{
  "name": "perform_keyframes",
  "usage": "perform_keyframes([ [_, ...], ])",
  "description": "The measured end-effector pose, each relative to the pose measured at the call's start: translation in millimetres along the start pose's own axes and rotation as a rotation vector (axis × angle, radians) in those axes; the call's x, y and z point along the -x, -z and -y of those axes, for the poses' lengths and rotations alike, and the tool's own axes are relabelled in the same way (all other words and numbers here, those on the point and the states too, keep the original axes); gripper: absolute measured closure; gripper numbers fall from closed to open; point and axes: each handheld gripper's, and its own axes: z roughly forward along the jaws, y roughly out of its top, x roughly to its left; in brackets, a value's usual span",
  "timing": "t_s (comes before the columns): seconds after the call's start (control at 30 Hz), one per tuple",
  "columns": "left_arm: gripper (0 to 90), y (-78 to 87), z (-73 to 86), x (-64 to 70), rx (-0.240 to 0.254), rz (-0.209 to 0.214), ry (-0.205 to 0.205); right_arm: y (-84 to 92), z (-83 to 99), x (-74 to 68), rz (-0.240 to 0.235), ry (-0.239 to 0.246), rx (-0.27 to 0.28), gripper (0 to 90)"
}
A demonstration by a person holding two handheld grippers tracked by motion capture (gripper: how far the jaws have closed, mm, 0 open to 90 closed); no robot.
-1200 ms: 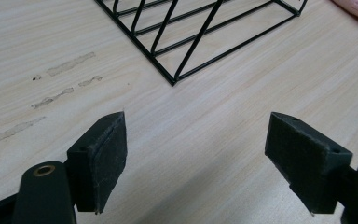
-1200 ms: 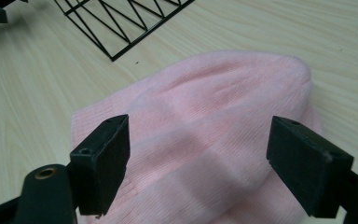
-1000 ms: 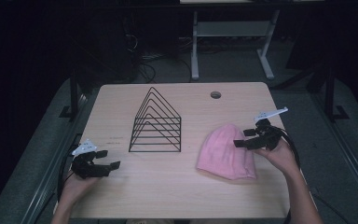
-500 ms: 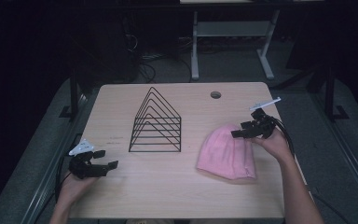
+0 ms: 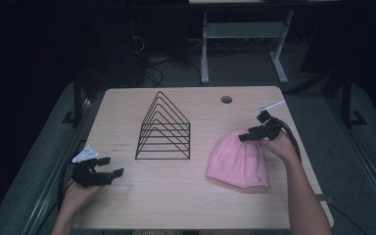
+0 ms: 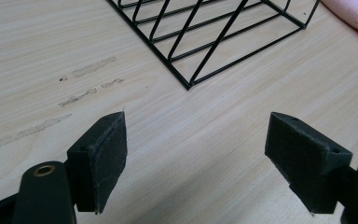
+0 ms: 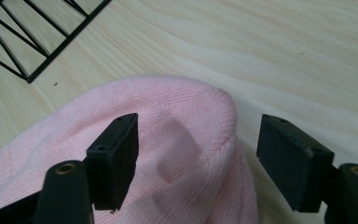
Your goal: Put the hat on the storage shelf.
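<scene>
At the left edge of the table (image 5: 176,196), the left claw (image 5: 111,166) rests with its jaws wide apart and nothing between them. In the middle stands a black wire rack (image 5: 164,128), well apart from that claw. To its right lies the pink hat (image 5: 237,159), flat on the table, with its round top pointing to the far side. The right claw (image 5: 247,136) hangs just over this top; its jaws have just been closing a little but are not yet pressing the knit. The hat looks soft, light and floppy, so I judge a pinch of the top fold will hold, though it will sag when lifted.
</scene>
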Motion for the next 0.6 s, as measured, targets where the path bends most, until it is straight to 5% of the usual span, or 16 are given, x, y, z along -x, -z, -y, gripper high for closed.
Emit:
perform_keyframes([
  [0.6,20.6,0.4,-0.2,0.3,-0.002,-0.001,-0.005,-19.1,-2.9,5.5,-0.032,-0.019,-0.07,48.7],
])
